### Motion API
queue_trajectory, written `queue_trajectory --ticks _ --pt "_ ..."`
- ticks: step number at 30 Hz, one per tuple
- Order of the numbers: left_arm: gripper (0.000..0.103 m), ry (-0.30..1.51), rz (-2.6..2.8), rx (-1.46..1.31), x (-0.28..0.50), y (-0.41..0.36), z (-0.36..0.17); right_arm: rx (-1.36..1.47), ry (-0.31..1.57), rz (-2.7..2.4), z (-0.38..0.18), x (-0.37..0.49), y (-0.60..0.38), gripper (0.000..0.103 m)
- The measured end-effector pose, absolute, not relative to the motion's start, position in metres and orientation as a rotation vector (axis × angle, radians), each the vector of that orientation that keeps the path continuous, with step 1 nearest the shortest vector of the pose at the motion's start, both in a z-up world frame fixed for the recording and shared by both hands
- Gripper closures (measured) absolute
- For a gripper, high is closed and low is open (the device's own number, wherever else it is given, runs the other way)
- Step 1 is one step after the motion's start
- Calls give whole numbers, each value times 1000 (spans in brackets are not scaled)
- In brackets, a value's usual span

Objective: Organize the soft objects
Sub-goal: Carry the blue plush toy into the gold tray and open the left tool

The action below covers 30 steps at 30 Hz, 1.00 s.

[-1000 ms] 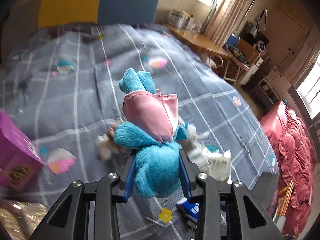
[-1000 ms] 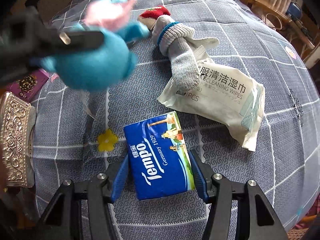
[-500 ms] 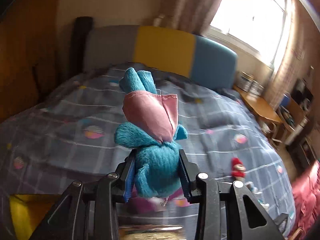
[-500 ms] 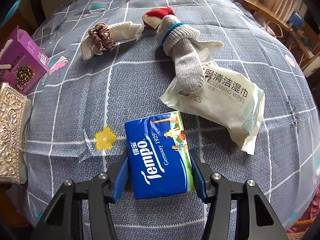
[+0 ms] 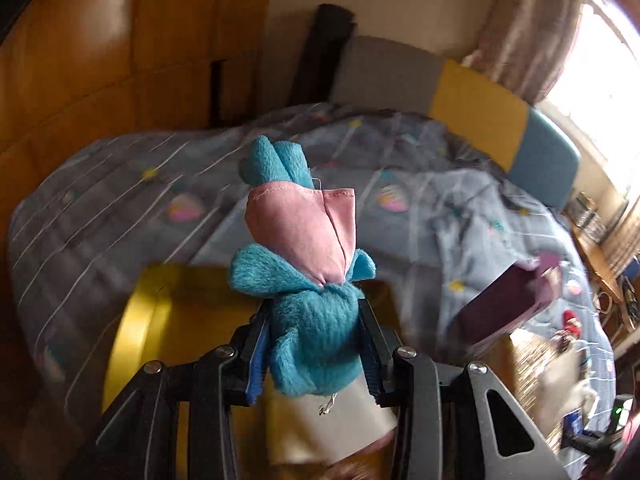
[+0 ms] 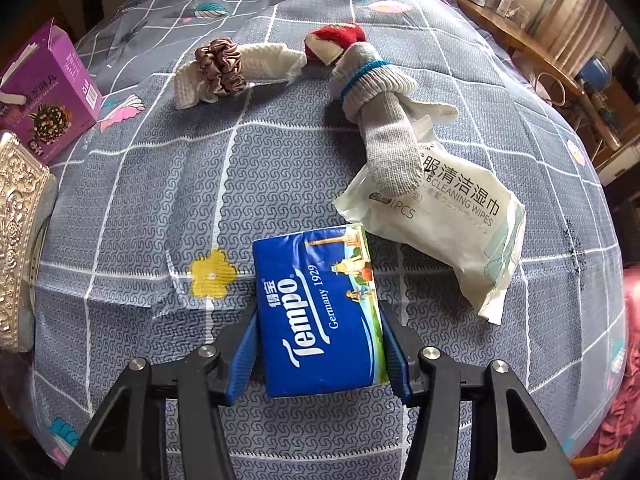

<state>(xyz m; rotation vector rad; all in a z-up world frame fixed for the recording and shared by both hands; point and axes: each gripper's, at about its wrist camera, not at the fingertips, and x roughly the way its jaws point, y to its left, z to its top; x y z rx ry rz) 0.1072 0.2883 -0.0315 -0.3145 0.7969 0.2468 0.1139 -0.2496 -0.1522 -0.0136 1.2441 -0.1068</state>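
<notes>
My left gripper (image 5: 314, 344) is shut on a blue plush toy (image 5: 308, 280) with a pink cloth piece, held in the air above a yellow box (image 5: 136, 320) on the bed. My right gripper (image 6: 320, 344) is shut on a blue Tempo tissue pack (image 6: 320, 312) low over the bedspread. On the bed in the right wrist view lie a grey sock (image 6: 380, 128), a red and white soft item (image 6: 336, 38), a brown scrunchie (image 6: 220, 66) on a white cloth (image 6: 264, 64), and a white wet-wipes pack (image 6: 452, 216).
A purple carton (image 6: 48, 92) and an ornate silver box (image 6: 18, 240) sit at the left edge of the grey checked bedspread (image 6: 160, 184). The left wrist view shows a headboard (image 5: 476, 116), a wooden wall (image 5: 80, 72) and a window. A desk (image 6: 516, 36) stands to the right.
My left gripper has swung with the plush away from the bed's middle, and now hangs over the yellow box. The right gripper has kept hold of the tissue pack, almost still.
</notes>
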Motion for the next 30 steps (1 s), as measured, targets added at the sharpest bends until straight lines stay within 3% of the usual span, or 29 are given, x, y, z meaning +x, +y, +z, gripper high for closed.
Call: queue_trajectory --ticks 9,13,17,30 --pt "63 888 330 -399 47 310 -92 -37 1240 -109 -149 113 -245 48" --pt "54 948 340 -393 52 308 -114 -42 1238 -107 -149 113 -247 48" --pt "49 931 324 -363 56 302 -112 -49 1237 -106 -150 114 -246 48" --pt "49 857 355 -308 35 282 -85 -55 1231 -108 -149 115 -246 48"
